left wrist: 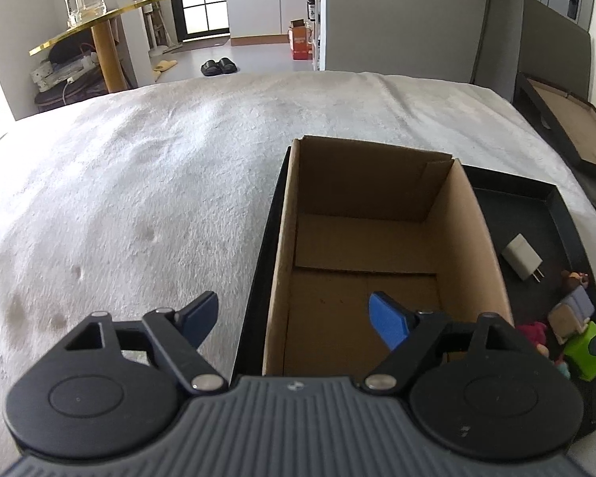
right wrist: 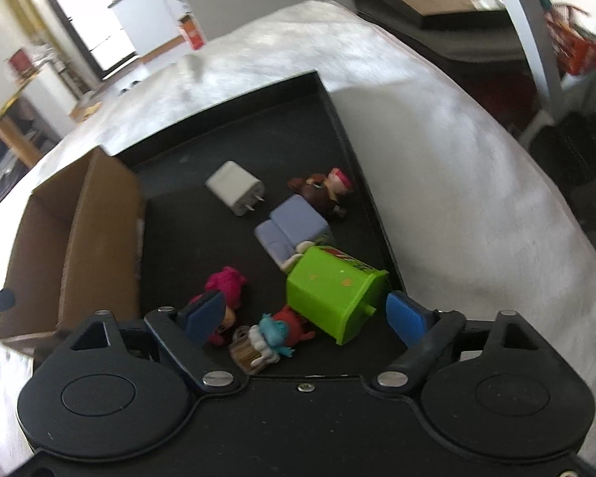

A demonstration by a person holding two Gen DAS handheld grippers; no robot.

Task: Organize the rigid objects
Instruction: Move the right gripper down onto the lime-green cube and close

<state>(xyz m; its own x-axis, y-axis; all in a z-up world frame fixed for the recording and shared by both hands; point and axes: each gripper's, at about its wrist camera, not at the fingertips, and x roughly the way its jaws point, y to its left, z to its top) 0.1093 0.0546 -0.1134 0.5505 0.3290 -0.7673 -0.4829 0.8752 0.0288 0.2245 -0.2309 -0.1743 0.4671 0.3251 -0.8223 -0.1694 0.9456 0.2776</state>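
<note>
A shallow black tray [right wrist: 333, 103] lies on a bed covered with a pale fleecy blanket [left wrist: 139, 183], and inside it, against its left side, stands an open cardboard box [left wrist: 377, 238] with nothing in it, most likely set there as the place the loose pieces are meant to end up. The pieces themselves sit in the tray's open right part: a white charger plug [right wrist: 236, 187] lying on its side, a small lilac toy sofa [right wrist: 294, 226], a brown figure with a pink cap [right wrist: 324, 190], a green toy block [right wrist: 329, 294] tipped on one edge, a pink-haired doll [right wrist: 226, 290] and a small blue-haired figure [right wrist: 272, 336]. The right gripper [right wrist: 306, 318] points steeply down over this cluster with its jaws wide and nothing pinched; the green block and the blue-haired figure lie between its blue pads, so one of them seems the intended pick (which one I cannot tell). The left gripper [left wrist: 298, 318] also gapes wide and empty, straddling the box's near left wall, probably to steady the box.
</note>
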